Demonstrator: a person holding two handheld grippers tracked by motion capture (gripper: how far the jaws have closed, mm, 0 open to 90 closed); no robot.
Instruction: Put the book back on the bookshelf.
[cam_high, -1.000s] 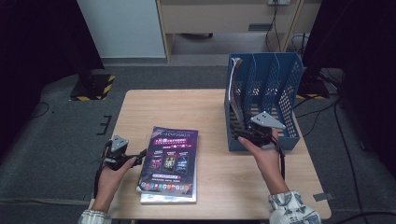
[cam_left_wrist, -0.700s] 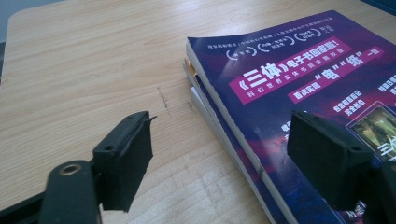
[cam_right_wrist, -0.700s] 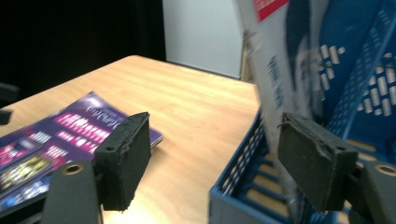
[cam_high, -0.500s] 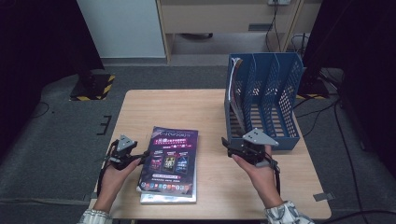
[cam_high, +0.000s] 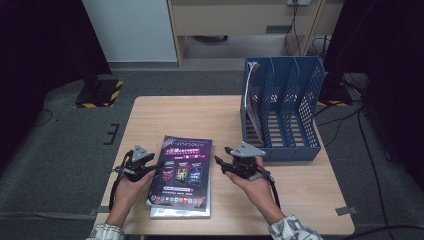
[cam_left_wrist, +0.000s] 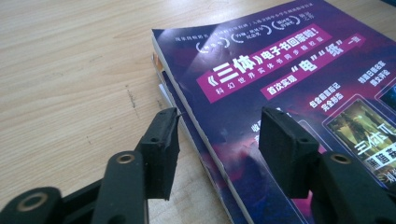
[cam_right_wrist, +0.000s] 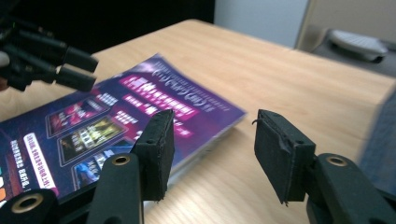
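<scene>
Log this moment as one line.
left gripper: open, closing, astride top magazine edge | right gripper: open, closing, beside stack | file rack: behind

1. The left gripper (cam_high: 156, 165) is black with a grey three-cornered top plate and a trailing black cable.
2. The right gripper (cam_high: 218, 162) matches it.
3. Brass-ringed pivots sit behind the matte rectangular pads (cam_left_wrist: 164, 154).
4. Patterned sleeve cuffs (cam_high: 292, 231).

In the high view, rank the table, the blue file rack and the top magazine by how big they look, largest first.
1. table
2. blue file rack, though it stands tall, so its look is less sure
3. top magazine
</scene>
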